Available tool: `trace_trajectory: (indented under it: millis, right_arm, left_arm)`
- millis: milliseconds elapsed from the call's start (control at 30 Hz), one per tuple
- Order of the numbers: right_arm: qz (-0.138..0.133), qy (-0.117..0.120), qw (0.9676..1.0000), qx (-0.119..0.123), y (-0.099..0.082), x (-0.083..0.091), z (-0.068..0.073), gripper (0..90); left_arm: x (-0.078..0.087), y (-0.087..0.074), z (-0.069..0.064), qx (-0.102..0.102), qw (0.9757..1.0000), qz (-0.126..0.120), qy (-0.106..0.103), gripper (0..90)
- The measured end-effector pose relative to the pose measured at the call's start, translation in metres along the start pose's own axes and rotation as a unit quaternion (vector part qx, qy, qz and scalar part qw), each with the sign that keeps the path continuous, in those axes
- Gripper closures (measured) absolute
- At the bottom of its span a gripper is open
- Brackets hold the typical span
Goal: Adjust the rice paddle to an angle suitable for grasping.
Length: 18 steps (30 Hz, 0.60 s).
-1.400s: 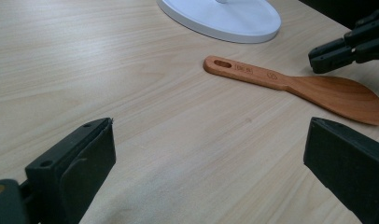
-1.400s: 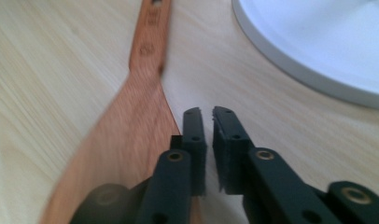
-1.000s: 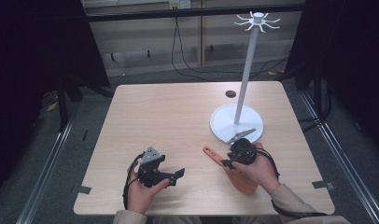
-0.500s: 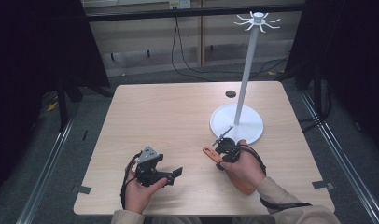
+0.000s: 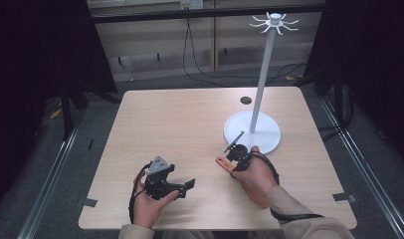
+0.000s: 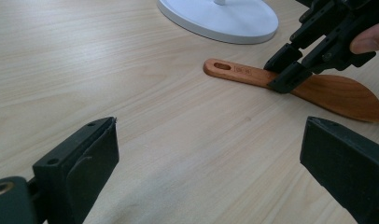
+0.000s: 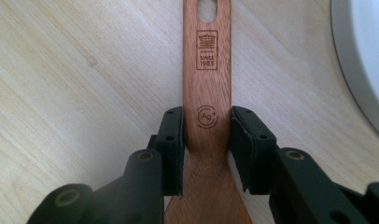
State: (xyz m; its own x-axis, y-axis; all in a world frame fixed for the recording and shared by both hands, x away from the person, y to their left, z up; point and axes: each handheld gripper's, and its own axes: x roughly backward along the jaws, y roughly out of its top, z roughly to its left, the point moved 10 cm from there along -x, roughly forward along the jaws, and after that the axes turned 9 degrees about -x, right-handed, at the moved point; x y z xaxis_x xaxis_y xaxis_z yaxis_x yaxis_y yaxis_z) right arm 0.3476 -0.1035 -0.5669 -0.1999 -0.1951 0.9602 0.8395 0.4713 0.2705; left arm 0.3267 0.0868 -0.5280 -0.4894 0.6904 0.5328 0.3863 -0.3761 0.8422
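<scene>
A wooden spatula [image 7: 207, 84] lies flat on the table, its handle end with the hanging hole pointing away from my right gripper [image 7: 207, 119]. The right jaws have just been closing and now press on both edges of the handle just above the blade. From above, the spatula's [image 5: 221, 161] handle tip sticks out left of the right gripper [image 5: 235, 158]. My left gripper [image 5: 185, 188] rests near the front edge. Its jaws have just been closing slightly but stand wide open with nothing between them. The left gripper view [image 6: 215, 154] faces the spatula [image 6: 337, 93] and the right gripper [image 6: 283, 77].
A white stand with a round base [image 5: 262, 134], a tall pole and a hook crown [image 5: 274, 22] stands just behind the right hand. The base [image 7: 365, 56] lies close to the spatula's right side. A small black disc [image 5: 246, 100] sits at the back of the table.
My right gripper slid left along the spatula toward its handle end, then its jaws narrowed onto the handle. The left hand stayed put.
</scene>
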Motion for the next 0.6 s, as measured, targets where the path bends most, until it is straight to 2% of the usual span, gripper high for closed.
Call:
trace_trajectory:
  millis: [33,100,267,333,400,533,600]
  right_arm:
    - [0.003,0.002,1.0,-0.008,-0.0003,0.0003,0.0004,66.2]
    - [0.003,0.0,1.0,-0.009,-0.0003,0.0005,0.0002,66.5]
    - [-0.014,0.005,0.9998,-0.016,-0.0009,0.0007,-0.0001,66.7]
    - [-0.023,0.012,0.9995,-0.018,-0.0015,0.0012,-0.0009,66.7]
    - [-0.033,0.028,0.9987,-0.028,-0.0026,0.0019,0.0003,66.7]
    - [-0.067,0.057,0.995,-0.046,-0.0031,0.0037,-0.0026,66.7]
    - [-0.097,0.068,0.9918,-0.047,-0.0032,0.0065,-0.0037,66.7]
  left_arm:
    - [-0.0005,0.0002,-0.0007,-0.002,1.0,-0.001,-0.003,4.5]
    - [-0.0006,0.0001,-0.0006,-0.004,1.0,0.0,-0.003,4.6]
    - [0.0029,0.0022,0.003,-0.002,1.0,-0.007,0.003,5.0]
    - [0.0043,0.0029,0.0048,0.003,0.9999,-0.011,0.007,5.1]
    - [0.0051,0.003,0.0057,0.003,0.9999,-0.011,0.009,5.2]
    - [0.0052,0.0033,0.0067,0.001,0.9999,-0.012,0.012,5.5]
    - [0.0052,0.0038,0.0067,0.001,0.9998,-0.014,0.012,5.6]
